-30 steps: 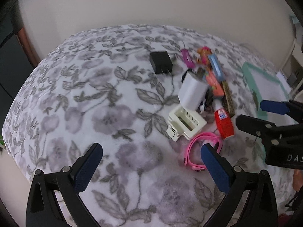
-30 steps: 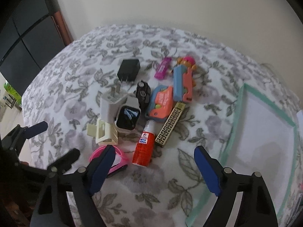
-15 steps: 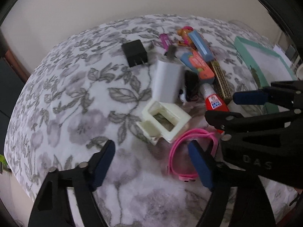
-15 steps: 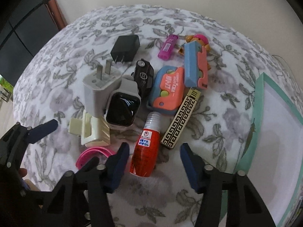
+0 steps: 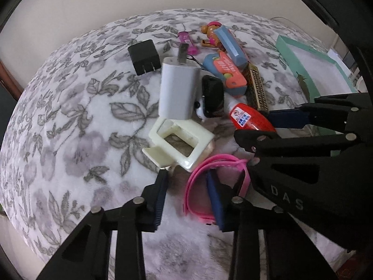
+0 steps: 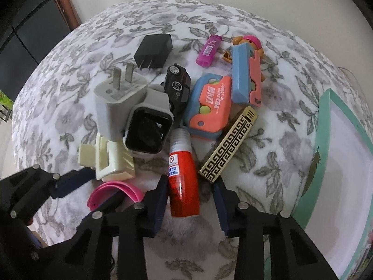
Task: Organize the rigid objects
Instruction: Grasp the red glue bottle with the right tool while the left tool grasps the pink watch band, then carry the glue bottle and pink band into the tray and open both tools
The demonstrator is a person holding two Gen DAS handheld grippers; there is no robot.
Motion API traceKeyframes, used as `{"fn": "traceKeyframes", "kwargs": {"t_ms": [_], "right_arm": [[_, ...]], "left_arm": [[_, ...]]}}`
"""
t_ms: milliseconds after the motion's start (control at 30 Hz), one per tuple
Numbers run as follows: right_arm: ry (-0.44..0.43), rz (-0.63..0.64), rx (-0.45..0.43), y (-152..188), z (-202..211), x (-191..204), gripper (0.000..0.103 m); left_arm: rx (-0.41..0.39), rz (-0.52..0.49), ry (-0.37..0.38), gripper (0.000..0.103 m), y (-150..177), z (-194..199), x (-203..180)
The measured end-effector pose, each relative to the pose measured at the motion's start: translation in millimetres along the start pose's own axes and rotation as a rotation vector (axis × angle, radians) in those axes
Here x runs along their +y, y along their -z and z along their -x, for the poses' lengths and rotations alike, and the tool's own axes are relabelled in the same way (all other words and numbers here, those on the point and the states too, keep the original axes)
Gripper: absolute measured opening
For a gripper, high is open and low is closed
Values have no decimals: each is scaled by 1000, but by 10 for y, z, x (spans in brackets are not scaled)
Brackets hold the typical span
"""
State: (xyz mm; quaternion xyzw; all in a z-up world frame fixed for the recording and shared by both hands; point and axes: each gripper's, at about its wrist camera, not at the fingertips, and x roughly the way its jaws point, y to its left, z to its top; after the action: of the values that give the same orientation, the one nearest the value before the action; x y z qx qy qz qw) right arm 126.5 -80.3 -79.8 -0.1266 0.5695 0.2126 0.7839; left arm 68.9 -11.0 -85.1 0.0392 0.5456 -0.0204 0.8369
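Note:
A pile of small rigid objects lies on a floral blanket. My right gripper is open, its fingers on either side of the red glue bottle, not closed on it. My left gripper is open, its right finger inside the pink wristband and its left finger outside it, just below the cream hair claw clip. The bottle also shows in the left wrist view. The wristband shows in the right wrist view.
In the pile are a white plug adapter, a smartwatch, a black charger, a toy car, an orange-blue knife toy, a gold patterned bar and a purple lighter. A teal-rimmed box lid lies to the right.
Both grippers have moved down and forward to the pile. The right fingers have narrowed around the glue bottle. The left fingers have narrowed around one side of the wristband.

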Motion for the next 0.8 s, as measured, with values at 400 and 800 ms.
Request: {"fn": "traceKeyframes", "kwargs": {"t_ms": [400, 800], "right_arm": [[-80, -112, 34, -30, 132, -160, 27], [-97, -245, -12, 187, 538, -366, 27]], "left_arm": [[14, 0, 41, 8, 28, 31, -22], [6, 22, 55, 6, 35, 353, -6]]}}
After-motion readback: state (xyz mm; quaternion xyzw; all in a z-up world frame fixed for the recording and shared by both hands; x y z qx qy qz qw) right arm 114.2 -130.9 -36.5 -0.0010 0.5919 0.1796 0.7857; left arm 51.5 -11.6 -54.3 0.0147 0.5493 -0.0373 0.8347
